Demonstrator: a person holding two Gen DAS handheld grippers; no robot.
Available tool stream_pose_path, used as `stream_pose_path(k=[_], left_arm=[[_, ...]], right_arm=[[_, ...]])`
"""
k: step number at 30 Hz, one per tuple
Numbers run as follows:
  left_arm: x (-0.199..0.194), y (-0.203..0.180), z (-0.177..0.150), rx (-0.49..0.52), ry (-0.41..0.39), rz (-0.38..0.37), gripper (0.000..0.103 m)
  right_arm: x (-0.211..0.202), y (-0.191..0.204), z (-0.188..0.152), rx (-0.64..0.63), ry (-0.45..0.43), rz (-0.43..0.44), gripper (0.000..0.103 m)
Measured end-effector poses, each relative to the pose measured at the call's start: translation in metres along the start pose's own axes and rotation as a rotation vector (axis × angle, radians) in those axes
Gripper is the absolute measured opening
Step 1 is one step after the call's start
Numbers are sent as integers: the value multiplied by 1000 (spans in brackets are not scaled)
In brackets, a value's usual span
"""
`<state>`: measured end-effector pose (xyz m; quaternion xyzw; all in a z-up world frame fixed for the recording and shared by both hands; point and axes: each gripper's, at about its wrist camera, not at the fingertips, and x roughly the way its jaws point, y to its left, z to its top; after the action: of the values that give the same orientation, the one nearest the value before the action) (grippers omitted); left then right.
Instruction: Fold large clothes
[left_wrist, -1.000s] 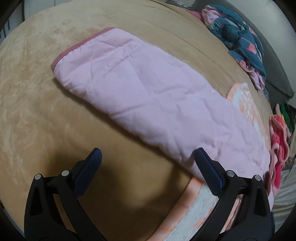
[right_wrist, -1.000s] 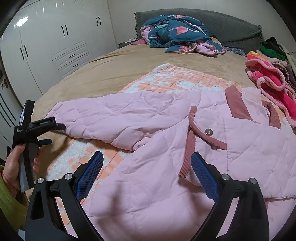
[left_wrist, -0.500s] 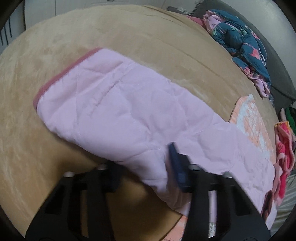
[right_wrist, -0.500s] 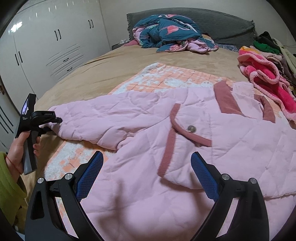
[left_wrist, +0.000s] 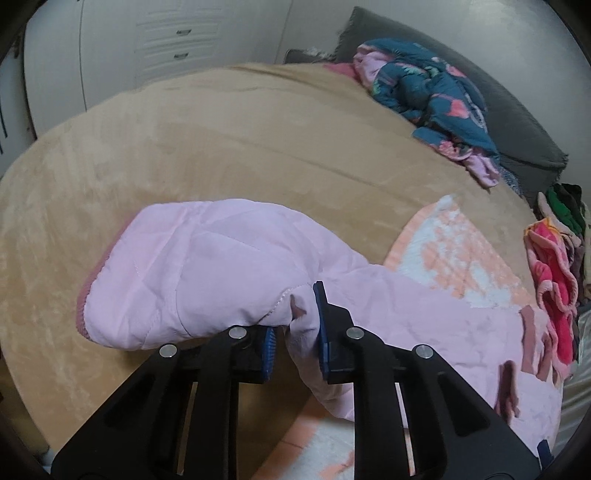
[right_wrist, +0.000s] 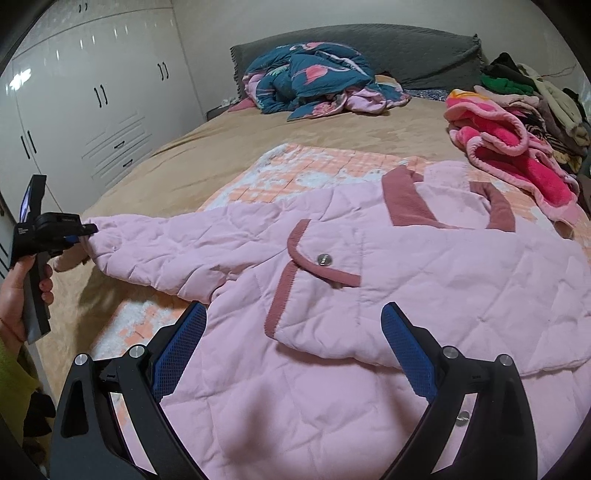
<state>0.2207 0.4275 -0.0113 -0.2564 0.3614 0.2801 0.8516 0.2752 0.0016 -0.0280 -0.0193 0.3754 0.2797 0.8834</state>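
Note:
A pink quilted jacket (right_wrist: 424, 266) with dusty-rose trim lies spread on the bed. Its sleeve (left_wrist: 207, 273) stretches out to the left. My left gripper (left_wrist: 293, 332) is shut on the sleeve near its cuff and holds it lifted off the bed; it also shows in the right wrist view (right_wrist: 70, 236) at the sleeve's end. My right gripper (right_wrist: 295, 354) is open and empty, hovering just above the jacket's lower front.
A tan bedspread (left_wrist: 221, 140) covers the bed, with an orange-and-white blanket (right_wrist: 314, 173) under the jacket. A teal patterned quilt (right_wrist: 314, 77) lies by the grey headboard. A pile of clothes (right_wrist: 517, 122) sits at the right. White wardrobes (right_wrist: 92, 103) stand left.
My left gripper moved onto the sleeve, closed on it and lifted it, so the sleeve end now folds over. My right gripper stayed open and shifted slightly over the jacket.

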Motion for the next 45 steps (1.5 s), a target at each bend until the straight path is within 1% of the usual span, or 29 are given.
stream_pose_path(k=[10,19,22,30,36,45], left_arm=[[-64,-53,2,71,-93,-39,10],[-100,-113,-10,155,-140,-76,9],[-106,-130,-16,171,-144,-89,9],[-122,-186,-40,262,-164,-125,8],[-130,-226,-60,334,-175,-153,8],[-138,-275,-93,442,-181,-198,8]], right_arm=[[-47,-28,0,33,-66,3,95],[-85,-67,-6,90,-110,-10,95],[-95,-79,-10,98,-118,-18,95],[-118,-110,-22,142,-141,-35,95],[-129,-132,-28,175,-151,-53,95],[-140,-159,-38,231,-164,-77,95]])
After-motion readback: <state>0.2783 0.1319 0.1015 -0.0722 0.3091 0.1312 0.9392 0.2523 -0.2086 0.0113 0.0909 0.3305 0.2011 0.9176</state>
